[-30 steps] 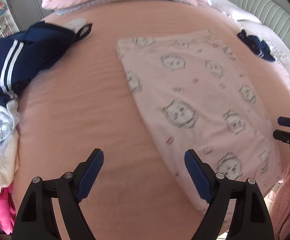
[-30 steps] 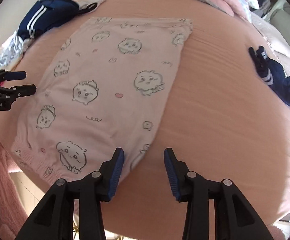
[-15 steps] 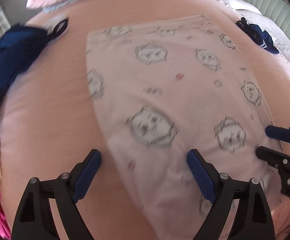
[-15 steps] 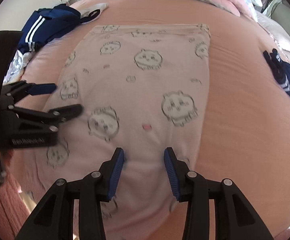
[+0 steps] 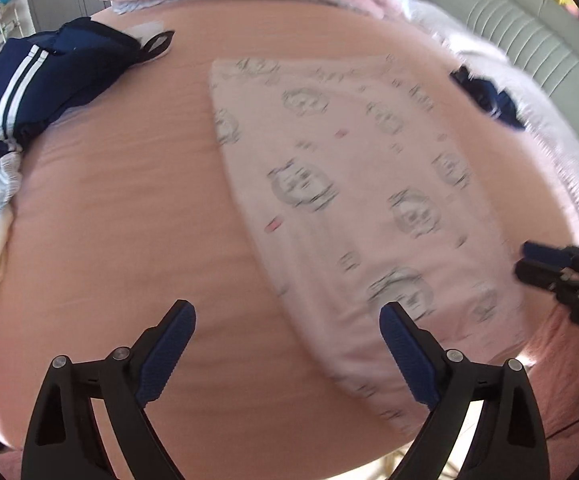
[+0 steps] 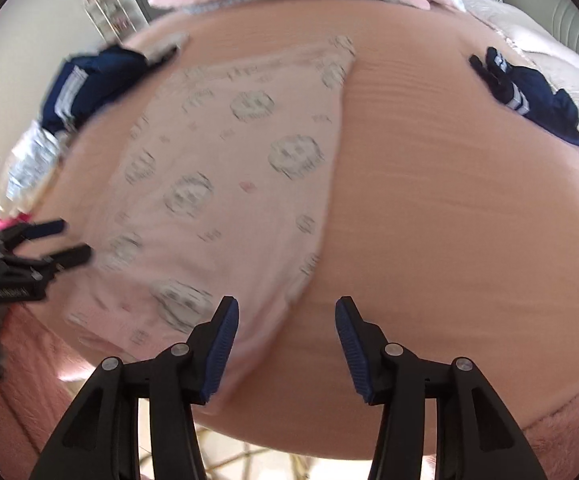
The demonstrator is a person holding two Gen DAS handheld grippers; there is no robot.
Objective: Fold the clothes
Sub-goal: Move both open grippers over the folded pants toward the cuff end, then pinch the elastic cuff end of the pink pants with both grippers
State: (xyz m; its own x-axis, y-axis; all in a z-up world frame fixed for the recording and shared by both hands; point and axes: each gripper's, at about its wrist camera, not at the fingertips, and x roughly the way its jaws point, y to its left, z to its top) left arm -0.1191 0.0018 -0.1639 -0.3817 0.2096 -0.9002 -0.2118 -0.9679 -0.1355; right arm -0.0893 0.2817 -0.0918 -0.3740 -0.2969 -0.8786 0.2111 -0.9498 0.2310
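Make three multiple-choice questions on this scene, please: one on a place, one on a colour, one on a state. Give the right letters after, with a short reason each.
1. Where does the printed pink garment lie?
A. Flat on the bed
B. On top of the pillow
C. In a basket

2. What colour are the stripes on the dark blue jacket?
A. Red
B. White
C. Yellow

3. How do the left gripper and the right gripper stand?
A. Both shut on the garment
B. One open, one shut
C. Both open, holding nothing

Answers:
1. A, it is spread flat on the peach sheet in both views.
2. B, two white stripes run along the dark blue cloth.
3. C, each wrist view shows its blue pads wide apart with no cloth between them.
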